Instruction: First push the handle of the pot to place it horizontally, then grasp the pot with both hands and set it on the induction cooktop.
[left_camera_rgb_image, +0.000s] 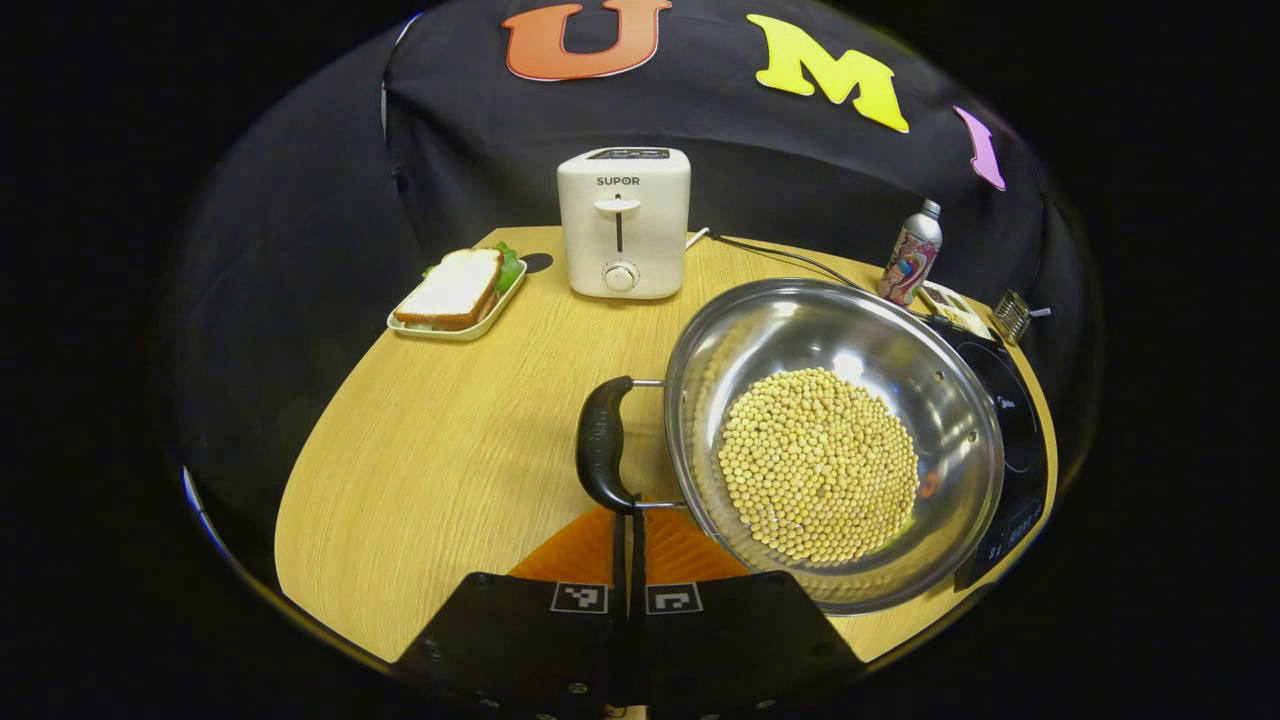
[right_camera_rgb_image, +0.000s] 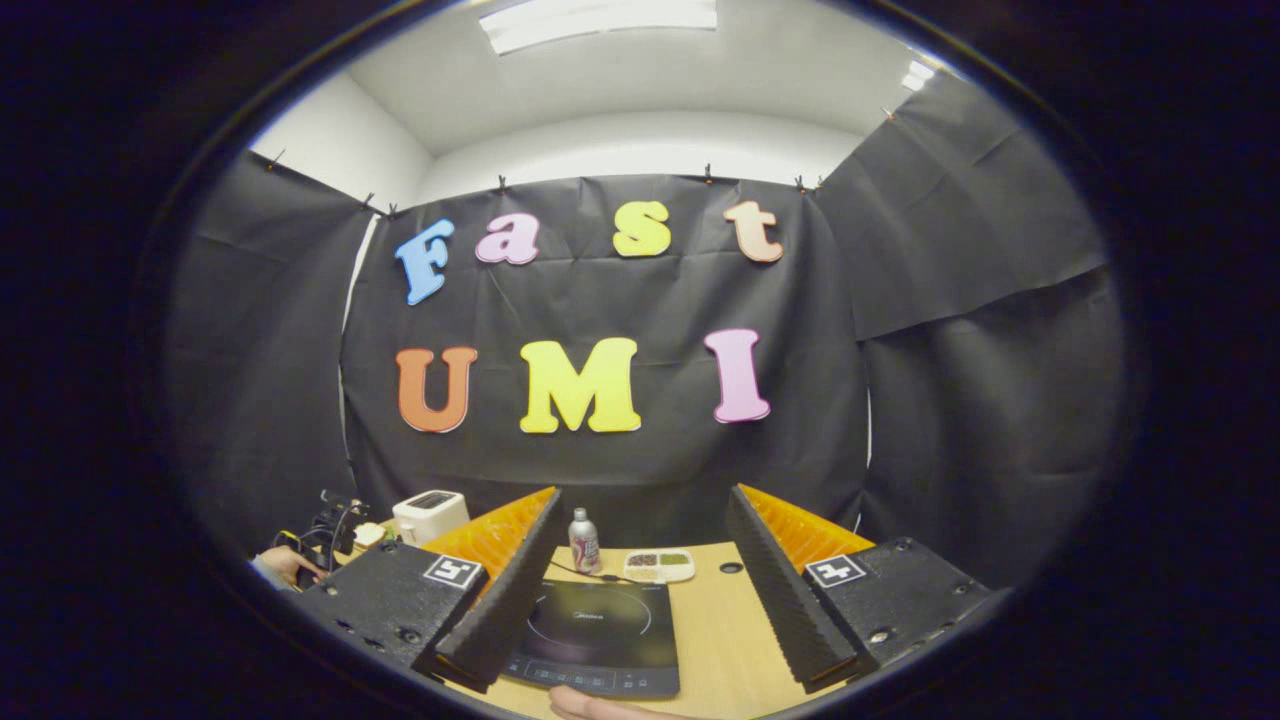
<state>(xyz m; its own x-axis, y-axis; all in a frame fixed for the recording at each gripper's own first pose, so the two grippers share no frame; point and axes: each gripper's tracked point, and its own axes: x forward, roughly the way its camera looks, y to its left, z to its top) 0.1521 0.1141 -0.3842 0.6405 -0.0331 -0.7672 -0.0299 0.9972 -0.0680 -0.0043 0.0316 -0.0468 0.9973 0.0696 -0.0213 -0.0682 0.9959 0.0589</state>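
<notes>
A steel pot (left_camera_rgb_image: 905, 350) holding soybeans (left_camera_rgb_image: 818, 465) stands on the wooden table (left_camera_rgb_image: 430, 470). Its black loop handle (left_camera_rgb_image: 603, 443) faces me on the pot's left side. My left gripper (left_camera_rgb_image: 632, 515) is shut, its tips at the handle's lower end with nothing seen between them. In the left gripper view the black induction cooktop (left_camera_rgb_image: 1015, 430) lies just right of the pot, partly hidden by its rim. My right gripper (right_camera_rgb_image: 645, 495) is open and raised, and the cooktop (right_camera_rgb_image: 600, 620) shows between its wide-spread fingers.
A white toaster (left_camera_rgb_image: 623, 225) and a sandwich on a tray (left_camera_rgb_image: 458, 292) sit at the back left. A bottle (left_camera_rgb_image: 910, 255) and a small metal item (left_camera_rgb_image: 1012, 315) stand behind the cooktop, where a cable runs. A compartment dish (right_camera_rgb_image: 660, 565) lies past the cooktop, and a hand (right_camera_rgb_image: 285, 562) shows far left.
</notes>
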